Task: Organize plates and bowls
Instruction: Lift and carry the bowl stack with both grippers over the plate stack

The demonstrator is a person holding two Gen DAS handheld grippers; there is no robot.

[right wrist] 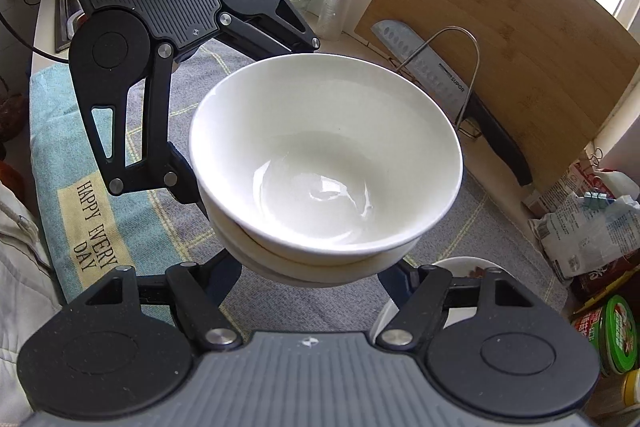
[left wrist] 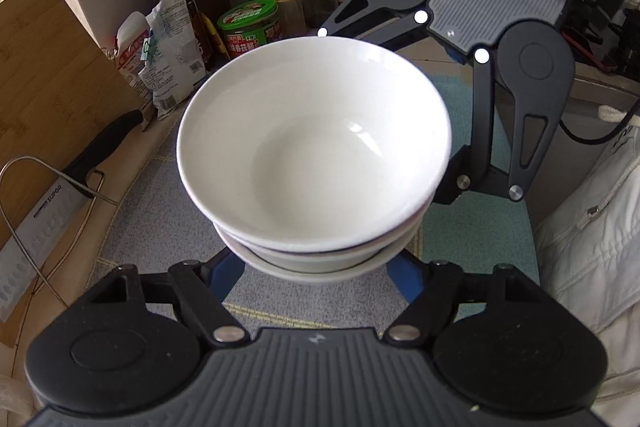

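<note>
Between the two grippers sits a stack of white bowls (left wrist: 316,147), lifted above the surface. The left gripper (left wrist: 316,267) has its jaws closed on the lower bowls from one side. The right gripper (right wrist: 312,271) grips them from the other side. Under the bowls lies a blue and grey cloth (right wrist: 52,131). Off to the side a knife (right wrist: 452,95) leans on a wooden board (right wrist: 520,39). A green jar (left wrist: 248,27) stands near bottles.

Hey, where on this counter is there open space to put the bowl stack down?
Under the bowl stack, the grey-and-teal mat lies bare out to the HAPPY EVERY DAY patch. Crowded: bottles and jars at the back, the knife and cutting board, and a small dish by the right gripper.
</note>
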